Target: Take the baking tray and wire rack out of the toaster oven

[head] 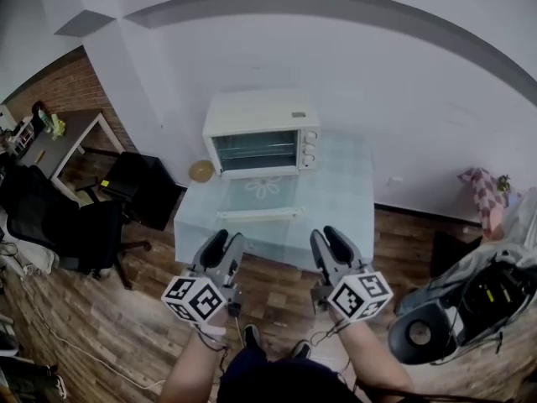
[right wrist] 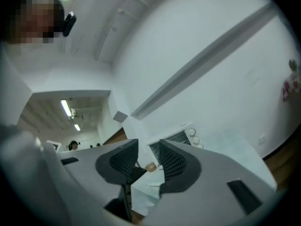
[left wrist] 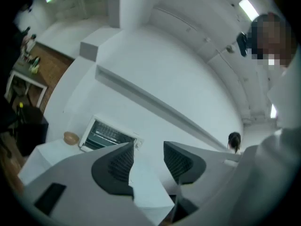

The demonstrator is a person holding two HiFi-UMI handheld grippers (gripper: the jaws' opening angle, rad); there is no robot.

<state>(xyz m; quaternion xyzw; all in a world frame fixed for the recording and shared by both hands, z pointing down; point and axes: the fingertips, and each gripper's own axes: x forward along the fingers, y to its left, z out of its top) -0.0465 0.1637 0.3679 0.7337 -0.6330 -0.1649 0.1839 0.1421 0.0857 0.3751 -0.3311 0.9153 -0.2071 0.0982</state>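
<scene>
The white toaster oven (head: 262, 112) stands at the back of a pale table (head: 344, 200), and its glass door (head: 262, 190) is folded down flat toward me. Thin horizontal rack bars (head: 256, 150) show in the dark cavity; I cannot make out the baking tray from the wire rack. My left gripper (head: 224, 244) and right gripper (head: 328, 240) hover side by side over the floor, short of the table's near edge. Both are open with nothing between the jaws. The oven (left wrist: 107, 135) lies far beyond the left gripper (left wrist: 148, 158), and the oven (right wrist: 178, 136) sits behind the right gripper (right wrist: 146, 158).
A round tan object (head: 201, 171) lies on the table left of the oven. Black office chairs (head: 80, 221) and a desk (head: 71, 137) stand at the left. Dark bags and gear (head: 466, 309) sit on the wooden floor at the right. A white wall rises behind the oven.
</scene>
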